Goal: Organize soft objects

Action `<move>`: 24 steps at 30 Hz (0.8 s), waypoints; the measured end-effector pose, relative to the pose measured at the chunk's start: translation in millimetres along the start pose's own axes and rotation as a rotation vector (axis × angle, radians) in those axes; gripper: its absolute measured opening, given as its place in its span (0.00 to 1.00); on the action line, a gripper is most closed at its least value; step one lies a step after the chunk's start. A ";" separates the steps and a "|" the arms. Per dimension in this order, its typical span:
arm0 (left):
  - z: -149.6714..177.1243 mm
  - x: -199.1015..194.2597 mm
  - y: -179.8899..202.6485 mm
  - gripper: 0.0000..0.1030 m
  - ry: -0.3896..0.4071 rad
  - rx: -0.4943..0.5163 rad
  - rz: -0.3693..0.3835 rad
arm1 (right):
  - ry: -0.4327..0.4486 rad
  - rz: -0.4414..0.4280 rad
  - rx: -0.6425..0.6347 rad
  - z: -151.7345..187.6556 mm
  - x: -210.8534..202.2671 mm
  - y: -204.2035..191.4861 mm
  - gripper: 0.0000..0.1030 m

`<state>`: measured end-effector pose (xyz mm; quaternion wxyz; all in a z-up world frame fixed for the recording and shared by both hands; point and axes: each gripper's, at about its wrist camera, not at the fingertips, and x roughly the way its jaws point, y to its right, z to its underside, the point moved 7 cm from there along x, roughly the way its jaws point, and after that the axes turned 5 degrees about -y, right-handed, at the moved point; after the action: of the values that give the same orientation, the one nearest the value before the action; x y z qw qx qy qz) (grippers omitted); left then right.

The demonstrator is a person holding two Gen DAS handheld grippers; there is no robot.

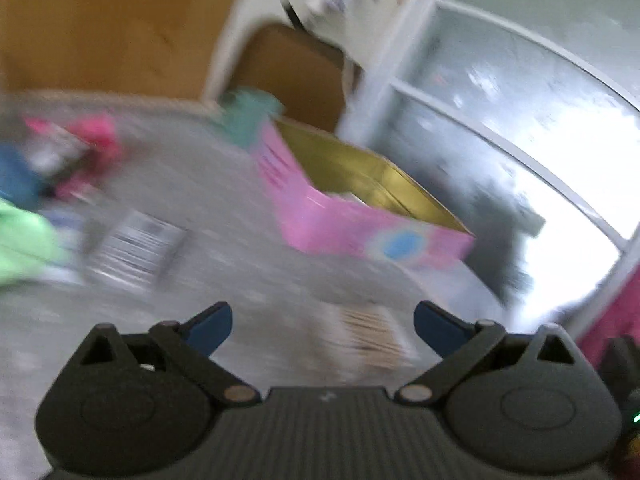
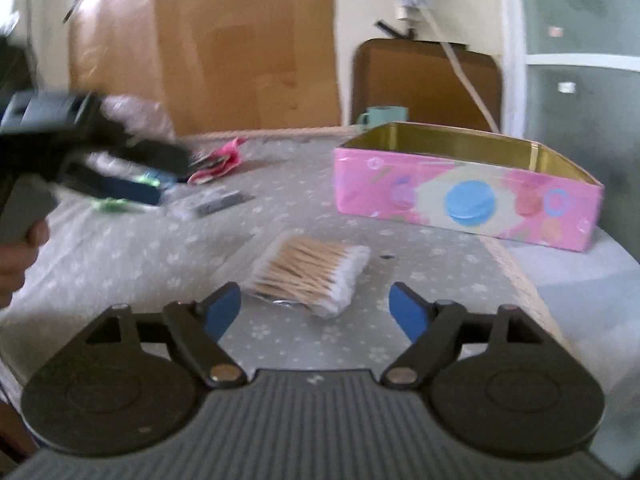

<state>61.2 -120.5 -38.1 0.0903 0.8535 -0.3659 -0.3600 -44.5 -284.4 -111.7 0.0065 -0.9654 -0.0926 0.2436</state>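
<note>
A pack of cotton swabs point(image 2: 310, 276) lies on the grey flowered tablecloth, just ahead of my open, empty right gripper point(image 2: 316, 308). The swabs show blurred in the left wrist view point(image 1: 372, 334). An open pink tin box point(image 2: 468, 196) with a gold inside stands at the right; it also shows in the left wrist view point(image 1: 360, 208). My left gripper point(image 1: 322, 326) is open and empty above the cloth; its view is motion-blurred. Its body shows blurred at the left of the right wrist view point(image 2: 92, 140). Small packets lie at the far left: a pink one point(image 2: 220, 160), a green one point(image 1: 24, 240).
A teal mug point(image 2: 382, 114) stands behind the box near a brown chair back point(image 2: 428, 80). A flat labelled packet point(image 1: 136, 244) lies on the cloth. A cardboard sheet point(image 2: 224, 48) leans behind the table. The table's right edge point(image 2: 520, 280) runs beside the box.
</note>
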 end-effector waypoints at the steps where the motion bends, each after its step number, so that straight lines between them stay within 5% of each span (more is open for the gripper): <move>1: -0.7 10.1 7.1 0.93 -0.033 -0.005 0.032 | -0.010 -0.007 -0.013 -0.8 7.0 -1.1 0.82; 3: -0.5 32.7 18.4 0.81 -0.098 0.012 0.068 | -0.024 -0.017 -0.035 0.7 16.0 -1.4 0.81; 4: 1.5 46.1 21.2 0.63 -0.132 0.026 0.057 | -0.038 -0.028 -0.038 2.5 22.1 -3.0 0.71; 5: 6.4 59.4 22.3 0.56 -0.169 0.028 0.044 | -0.058 -0.042 -0.036 3.5 29.4 -2.5 0.60; 7: 13.7 79.6 24.7 0.56 -0.222 0.023 0.029 | -0.033 -0.004 -0.030 -1.7 30.7 0.8 0.41; 8: 12.9 80.7 26.5 0.56 -0.205 0.054 -0.004 | -0.027 -0.003 -0.019 -5.9 29.1 3.3 0.40; 17: -92.8 71.3 87.5 0.56 0.023 0.213 0.061 | 0.218 0.112 0.026 -108.3 13.6 64.4 0.39; 20: -122.9 105.4 93.6 0.59 0.036 0.216 0.051 | 0.184 0.158 0.045 -124.8 41.5 90.0 0.40; 21: -129.7 120.6 90.9 0.67 0.029 0.204 0.047 | 0.150 0.177 0.053 -127.0 56.5 99.1 0.41; 22: -133.6 133.6 87.5 0.78 0.020 0.193 0.043 | 0.126 0.213 0.054 -127.7 69.0 106.8 0.47; 24: -137.9 164.8 79.7 0.76 -0.022 0.165 0.008 | 0.055 0.316 0.053 -124.7 92.6 123.2 0.59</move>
<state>188.5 -306.3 4.7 0.0172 0.8525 -0.3987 -0.3377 115.9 -384.5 -52.4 -0.0037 -0.9738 0.0669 0.2174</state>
